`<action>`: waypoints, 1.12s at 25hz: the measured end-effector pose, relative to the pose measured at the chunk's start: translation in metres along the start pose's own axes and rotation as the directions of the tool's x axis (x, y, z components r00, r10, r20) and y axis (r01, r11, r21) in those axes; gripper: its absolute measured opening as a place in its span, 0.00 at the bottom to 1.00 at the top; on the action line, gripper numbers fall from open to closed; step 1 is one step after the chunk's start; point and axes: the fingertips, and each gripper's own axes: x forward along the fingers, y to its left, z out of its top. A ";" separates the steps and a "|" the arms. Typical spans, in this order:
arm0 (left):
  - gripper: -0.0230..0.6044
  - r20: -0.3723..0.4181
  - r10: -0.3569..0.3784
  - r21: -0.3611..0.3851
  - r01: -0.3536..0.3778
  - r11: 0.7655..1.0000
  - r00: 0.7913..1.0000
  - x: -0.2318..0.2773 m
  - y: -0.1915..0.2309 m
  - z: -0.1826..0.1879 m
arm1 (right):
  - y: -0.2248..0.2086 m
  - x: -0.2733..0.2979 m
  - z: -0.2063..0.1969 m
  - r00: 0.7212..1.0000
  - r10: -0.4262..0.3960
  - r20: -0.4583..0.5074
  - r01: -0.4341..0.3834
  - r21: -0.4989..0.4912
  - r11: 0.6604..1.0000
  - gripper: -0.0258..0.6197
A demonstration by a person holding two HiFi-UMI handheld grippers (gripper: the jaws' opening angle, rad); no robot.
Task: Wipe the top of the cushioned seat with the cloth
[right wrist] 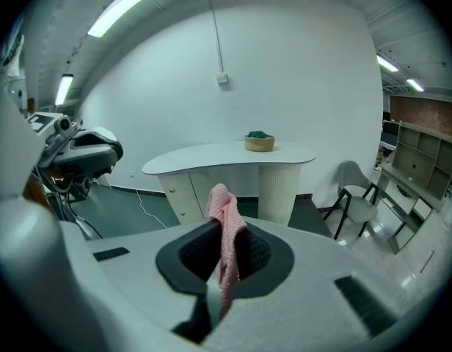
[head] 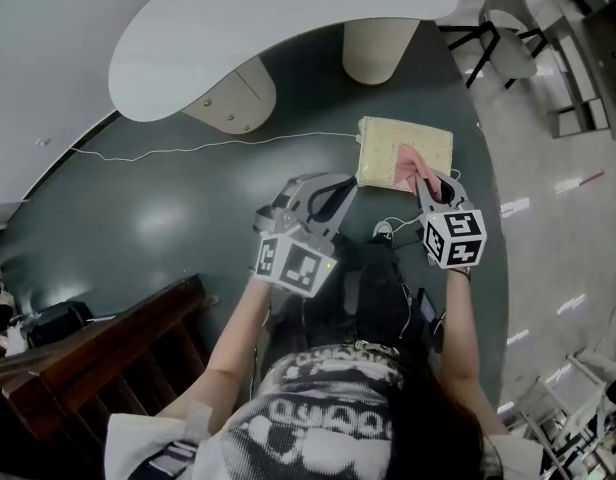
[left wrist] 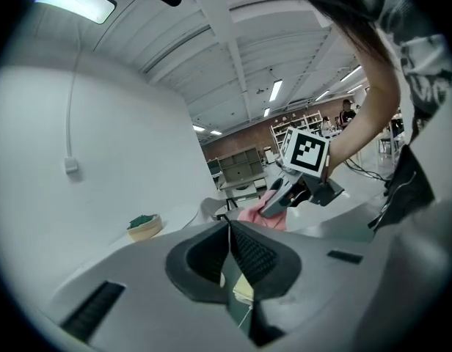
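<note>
Only the head view shows the seat [head: 403, 140]: one yellow cushion on the dark floor. The single pink cloth [head: 412, 168] sits over its near edge, clamped in the right gripper [head: 429, 185]. The left gripper [head: 333, 196], clenched on nothing, hangs just beside the seat. The right gripper view adds one table [right wrist: 233, 156], one bowl [right wrist: 259, 142] and one chair [right wrist: 356, 189].

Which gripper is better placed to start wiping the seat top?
Right. The right gripper holds the pink cloth over the cushioned seat; the left gripper is shut, empty, beside the seat.
</note>
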 end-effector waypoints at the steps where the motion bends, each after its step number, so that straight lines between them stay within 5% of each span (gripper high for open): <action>1: 0.05 0.001 -0.008 0.004 0.008 1.000 1.000 0.004 0.001 -0.001 | -0.005 0.005 -0.001 1.000 0.000 -0.011 0.000 -0.004 1.000 0.06; 12: 0.05 -0.013 -0.050 0.048 0.050 0.998 0.999 0.076 0.017 -0.030 | -0.075 0.112 -0.027 0.991 0.046 -0.127 -0.045 0.010 0.999 0.06; 28: 0.05 -0.114 -0.008 0.094 0.018 0.995 0.994 0.177 0.035 -0.140 | -0.122 0.281 -0.158 0.915 0.155 -0.372 -0.134 0.081 0.988 0.06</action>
